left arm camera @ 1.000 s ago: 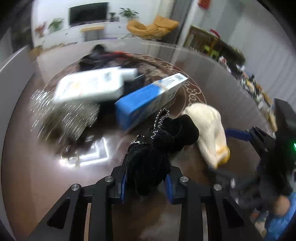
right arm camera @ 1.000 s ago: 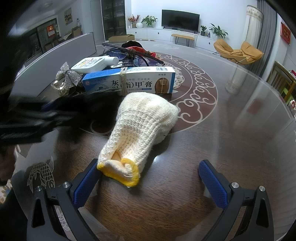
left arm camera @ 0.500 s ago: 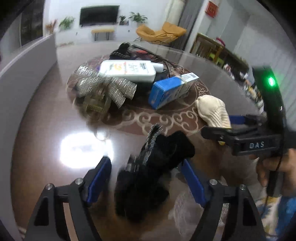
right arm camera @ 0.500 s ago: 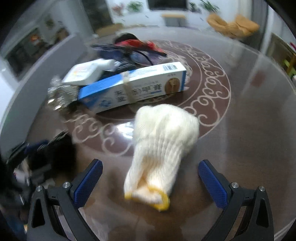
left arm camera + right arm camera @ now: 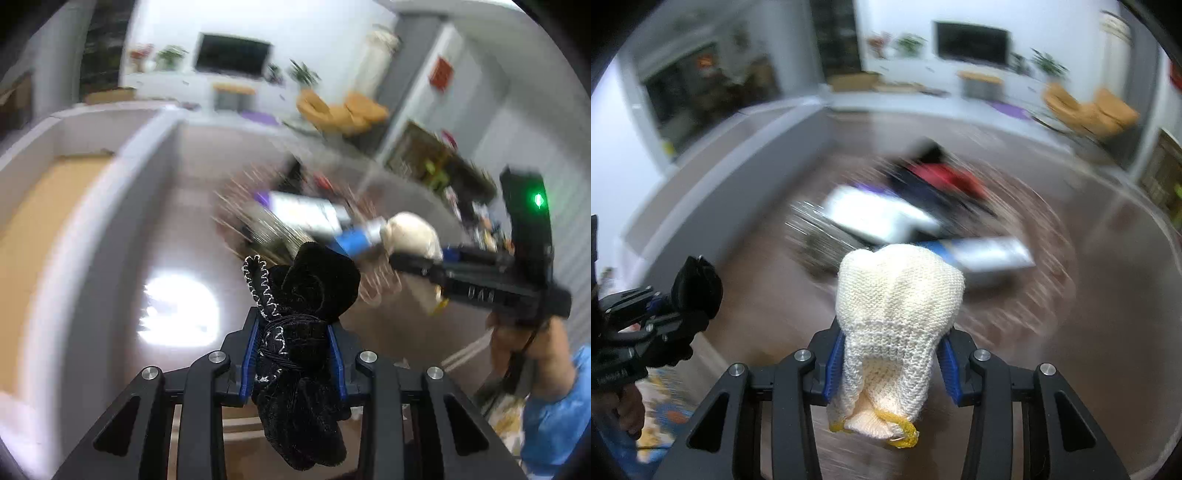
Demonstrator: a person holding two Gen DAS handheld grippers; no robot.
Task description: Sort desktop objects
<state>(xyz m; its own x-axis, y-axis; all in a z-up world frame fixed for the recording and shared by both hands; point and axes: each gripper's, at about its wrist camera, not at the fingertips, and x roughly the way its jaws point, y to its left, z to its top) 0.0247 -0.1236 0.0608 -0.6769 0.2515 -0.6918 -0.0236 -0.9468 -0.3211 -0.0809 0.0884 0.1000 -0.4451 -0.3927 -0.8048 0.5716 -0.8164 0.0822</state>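
Observation:
My left gripper [image 5: 293,363] is shut on a black velvet pouch [image 5: 303,332] with white stitching and holds it above the dark table. My right gripper [image 5: 891,363] is shut on a cream knitted glove [image 5: 897,317] with a yellow cuff and holds it lifted. In the left wrist view the right gripper [image 5: 417,264] shows at the right with the glove [image 5: 410,232]. In the right wrist view the left gripper [image 5: 653,314] shows at the left with the pouch [image 5: 698,288].
Blurred on the round brown table [image 5: 1089,332]: a blue-and-white box [image 5: 990,254], a white bottle [image 5: 875,218], a silver bow [image 5: 816,236], and a red-and-black heap [image 5: 938,177]. A grey wall [image 5: 122,192] borders the table's left.
The right gripper has shut on the cream glove and lifted it. The left gripper, open around the pouch half a second ago, has shut on it and lifted it. Both views swing.

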